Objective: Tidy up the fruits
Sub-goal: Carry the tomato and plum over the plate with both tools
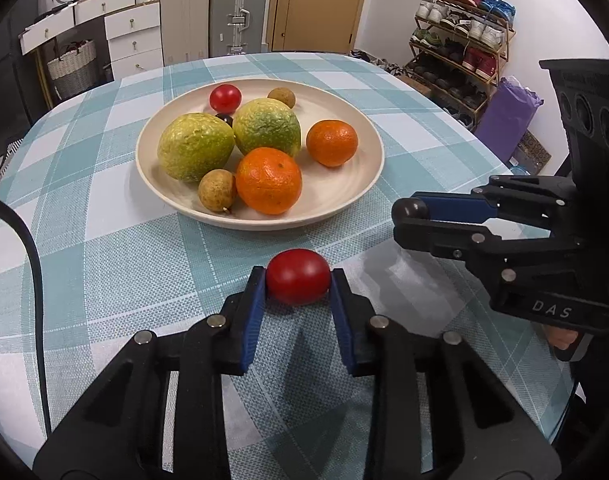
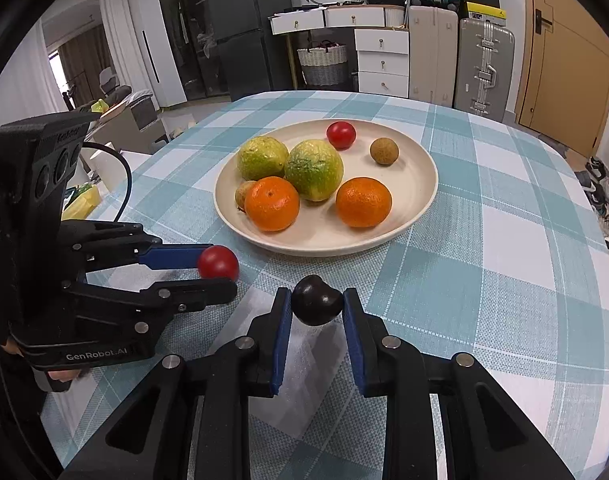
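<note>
Fruit already fills most of the cream plate (image 1: 156, 128): two green-yellow citrus, two oranges, two small brown fruits, a red tomato and a small dark fruit half hidden between the citrus. Two pieces remain outside it, each in a grip. The left gripper (image 1: 297, 284) has its blue fingers (image 1: 253, 312) pressed against both sides of a red cherry tomato (image 1: 297, 282), narrowly spread to its width. The right gripper (image 2: 317, 306) is clamped the same way on a dark plum-like fruit (image 2: 316, 300). Both held fruits sit ahead of the fingertips, just short of the plate's near rim, with the plate straight beyond them. By my reading, the sorting is near its end: these two need setting into the plate.

The desk (image 1: 104, 240) wears a blue-and-white checked cloth, bare apart from the plate. Beyond stand white drawers, suitcases, a wooden door, a wicker basket and a shoe rack.
</note>
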Available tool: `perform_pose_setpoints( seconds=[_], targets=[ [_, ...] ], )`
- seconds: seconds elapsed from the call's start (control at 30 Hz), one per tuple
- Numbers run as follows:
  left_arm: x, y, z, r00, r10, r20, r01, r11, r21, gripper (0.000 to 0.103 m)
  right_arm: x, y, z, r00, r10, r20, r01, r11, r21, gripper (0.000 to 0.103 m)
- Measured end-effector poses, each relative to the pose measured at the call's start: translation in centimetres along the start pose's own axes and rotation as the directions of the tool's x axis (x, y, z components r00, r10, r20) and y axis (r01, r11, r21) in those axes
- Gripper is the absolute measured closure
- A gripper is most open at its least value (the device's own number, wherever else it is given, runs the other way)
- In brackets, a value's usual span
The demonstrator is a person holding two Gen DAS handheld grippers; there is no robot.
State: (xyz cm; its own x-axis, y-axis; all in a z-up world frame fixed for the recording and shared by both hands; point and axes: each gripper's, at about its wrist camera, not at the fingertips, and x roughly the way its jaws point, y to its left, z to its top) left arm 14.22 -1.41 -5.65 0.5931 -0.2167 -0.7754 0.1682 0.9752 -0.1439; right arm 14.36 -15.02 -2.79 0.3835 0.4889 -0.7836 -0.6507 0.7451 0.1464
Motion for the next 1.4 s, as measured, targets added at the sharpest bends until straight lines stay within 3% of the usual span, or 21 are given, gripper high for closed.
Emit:
perform_pose_setpoints(
  seconds=[0.83, 1.4],
  targets=[
    [-3.0, 0.0, 1.2, 0.994, -0.025, 0.109, 0.027, 1.0, -0.014, 0.074, -1.8, -0.3, 0.9, 0.997, -0.016, 0.07, 0.015, 1.0, 0.014, 0.076],
    [-4.8, 2.4, 3.7, 0.983, 0.038, 0.181, -0.03, 0.998, -0.046, 0.074, -2.1, -1.4, 3.1, 0.993, -0.032, 0.116, 0.027, 0.999, 0.042, 0.077]
  ],
)
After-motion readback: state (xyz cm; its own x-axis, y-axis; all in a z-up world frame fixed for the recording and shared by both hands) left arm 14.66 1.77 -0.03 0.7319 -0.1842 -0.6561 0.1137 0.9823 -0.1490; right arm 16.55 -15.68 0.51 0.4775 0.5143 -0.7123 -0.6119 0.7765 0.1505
